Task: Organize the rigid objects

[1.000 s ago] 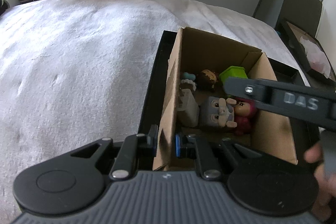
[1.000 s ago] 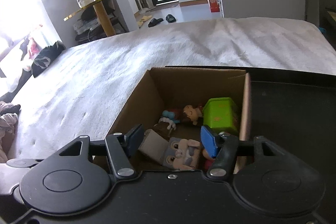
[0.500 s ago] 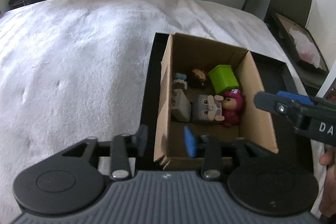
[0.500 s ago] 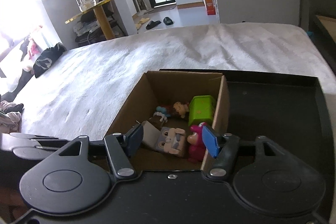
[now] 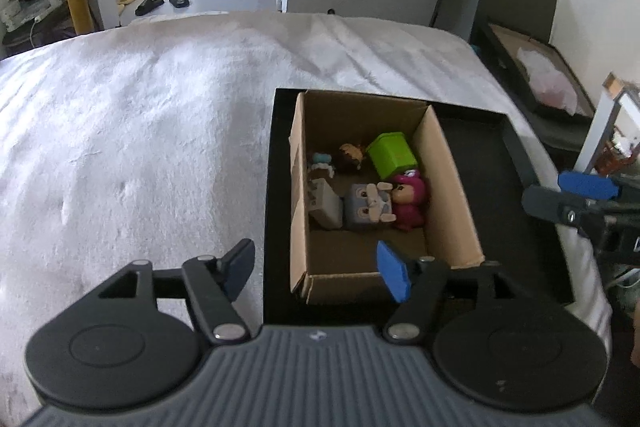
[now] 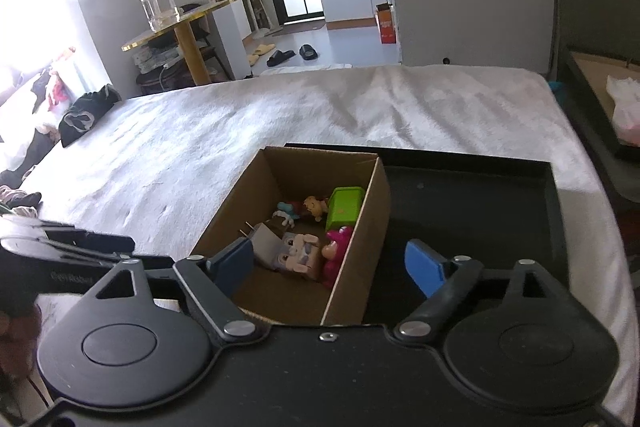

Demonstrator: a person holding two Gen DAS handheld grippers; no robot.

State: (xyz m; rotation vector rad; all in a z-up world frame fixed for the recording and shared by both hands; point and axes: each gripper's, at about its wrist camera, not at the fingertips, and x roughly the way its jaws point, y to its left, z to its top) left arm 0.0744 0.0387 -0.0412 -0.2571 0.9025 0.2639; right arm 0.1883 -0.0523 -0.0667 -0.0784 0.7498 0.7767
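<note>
An open cardboard box stands in a black tray on the white bed. Inside lie a green box, a pink figure, a grey rabbit cube, a white block and two small figures. My left gripper is open and empty above the box's near edge. My right gripper is open and empty, also pulled back above the box.
The white bedspread spreads left and beyond the tray. A dark tray with a plastic bag lies at the far right. A gold-topped table with a glass jar stands past the bed, slippers on the floor.
My left gripper let go of the box's left wall and opened wide. Both grippers pulled back and up from the box; the right one moved off to the right.
</note>
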